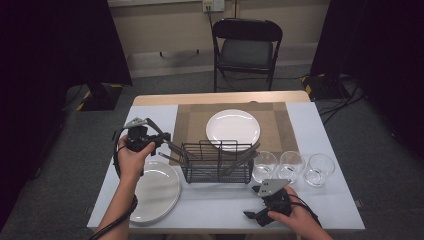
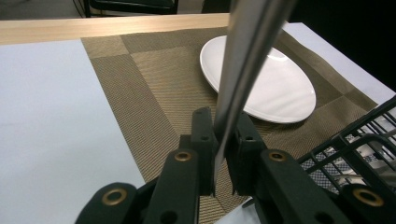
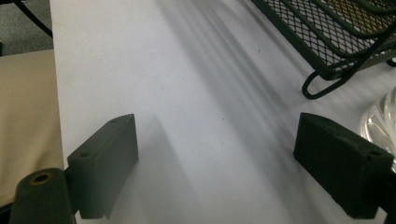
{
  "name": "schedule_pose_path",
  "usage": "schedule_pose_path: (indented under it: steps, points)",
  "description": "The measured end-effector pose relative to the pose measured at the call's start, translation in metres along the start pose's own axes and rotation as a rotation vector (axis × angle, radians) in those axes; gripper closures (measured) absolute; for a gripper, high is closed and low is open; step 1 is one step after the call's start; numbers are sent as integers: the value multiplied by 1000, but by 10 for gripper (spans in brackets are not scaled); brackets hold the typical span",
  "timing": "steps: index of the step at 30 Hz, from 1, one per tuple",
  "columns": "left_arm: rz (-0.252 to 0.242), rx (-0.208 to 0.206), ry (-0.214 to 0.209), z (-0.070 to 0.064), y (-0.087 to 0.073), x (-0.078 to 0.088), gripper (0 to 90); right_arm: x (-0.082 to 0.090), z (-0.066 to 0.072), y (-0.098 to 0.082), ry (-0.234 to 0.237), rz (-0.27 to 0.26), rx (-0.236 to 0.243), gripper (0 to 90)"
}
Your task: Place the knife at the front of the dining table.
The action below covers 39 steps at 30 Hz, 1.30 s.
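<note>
The left hand-held gripper (image 2: 223, 140) is pinching a flat metal utensil (image 2: 247, 60), jaws pressed onto its thin shaft, and here's the worry: that smooth, narrow strip could pivot or slide between the pads, and its free end could snag the wire rack (image 1: 217, 162) sitting at three o'clock from the gripper in the high view. The utensil rises from the jaws toward twelve o'clock in the left gripper view, crossing in front of the white plate (image 2: 266, 79) on the woven placemat (image 2: 154, 93). Down at the near edge of the desk (image 1: 310, 200), the right hand-held gripper (image 3: 217, 163) rests with jaws spread wide, nothing between them.
</note>
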<state>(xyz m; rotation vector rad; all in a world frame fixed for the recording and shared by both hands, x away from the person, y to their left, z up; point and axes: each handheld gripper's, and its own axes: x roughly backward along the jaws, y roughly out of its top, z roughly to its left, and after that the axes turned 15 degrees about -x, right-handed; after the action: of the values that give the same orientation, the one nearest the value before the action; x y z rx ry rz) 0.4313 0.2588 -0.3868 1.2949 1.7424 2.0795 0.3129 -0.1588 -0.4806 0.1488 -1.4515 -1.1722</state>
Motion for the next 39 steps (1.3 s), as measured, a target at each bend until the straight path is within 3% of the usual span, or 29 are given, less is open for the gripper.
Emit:
schedule_pose_path:
  steps: [22, 39]
  points:
    - [-26, 10, -15, -1, -3, -16, 821, 0, 0, 0, 3, 0, -3, 124]
    - [-11, 16, -17, 2, -10, -19, 822, 0, 0, 0, 6, -1, -6, 125]
